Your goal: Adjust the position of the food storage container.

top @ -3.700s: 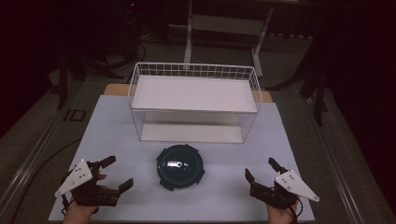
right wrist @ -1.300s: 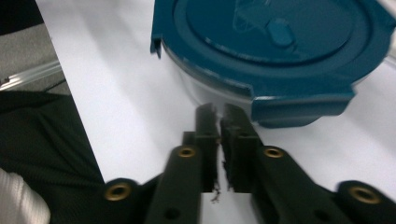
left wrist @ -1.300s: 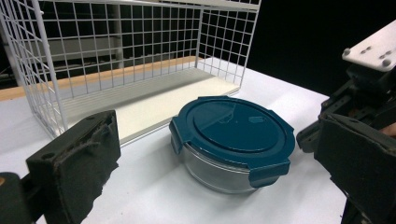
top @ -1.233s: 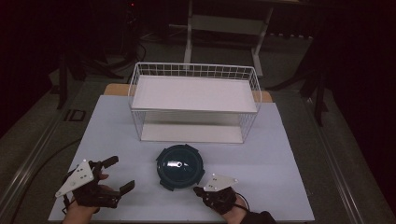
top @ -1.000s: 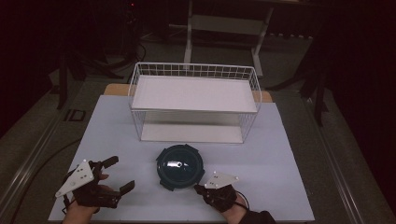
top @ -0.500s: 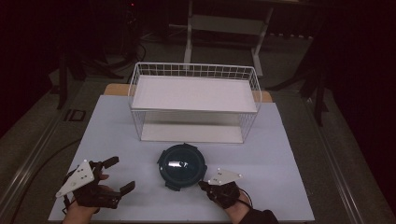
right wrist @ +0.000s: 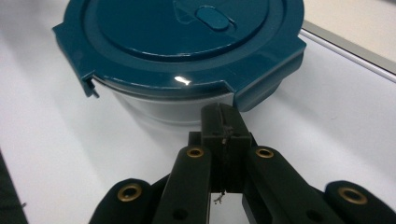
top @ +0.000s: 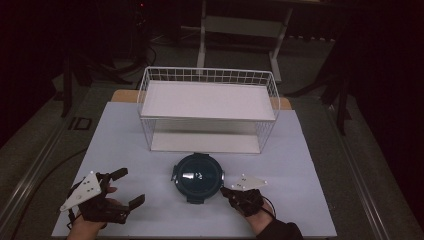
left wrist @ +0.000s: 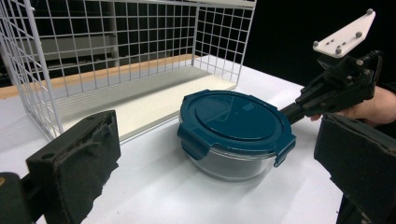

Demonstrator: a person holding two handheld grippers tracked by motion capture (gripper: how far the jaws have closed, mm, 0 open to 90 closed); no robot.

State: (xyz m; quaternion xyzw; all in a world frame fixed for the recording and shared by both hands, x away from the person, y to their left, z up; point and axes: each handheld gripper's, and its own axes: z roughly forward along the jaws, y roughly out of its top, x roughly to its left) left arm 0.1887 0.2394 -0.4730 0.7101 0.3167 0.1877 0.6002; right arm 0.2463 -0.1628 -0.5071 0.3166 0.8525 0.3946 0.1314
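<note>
- Sitting on the white table (top: 125, 145), near its front edge and about midway across: round glass container (top: 197, 176) with a dark teal clip-on lid (left wrist: 236, 120). Lid is on; clip tabs visible around the rim.
- Wire basket (top: 207, 107), white, stands behind the container toward the far side of the table, near it but apart. A flat white board (top: 207, 100) lies on its upper level; a second white panel (left wrist: 140, 100) lies on its floor.
- Right gripper (right wrist: 224, 122): jaws pressed together with nothing between them. In the right gripper view the closed tip sits just below the lid's rim, at the glass wall on the side nearest the person; whether it touches the glass cannot be told. In the high view it lies at the container's right front edge, grey plate on top.
- Left gripper (top: 125, 187): jaws wide apart, nothing between the pads. It rests at the front left of the table, well apart from the container. In the left gripper view its two padded fingers (left wrist: 79, 158) frame the container and the right gripper beyond it.
- Person's hands hold both grippers from the bottom edge of the high view.
</note>
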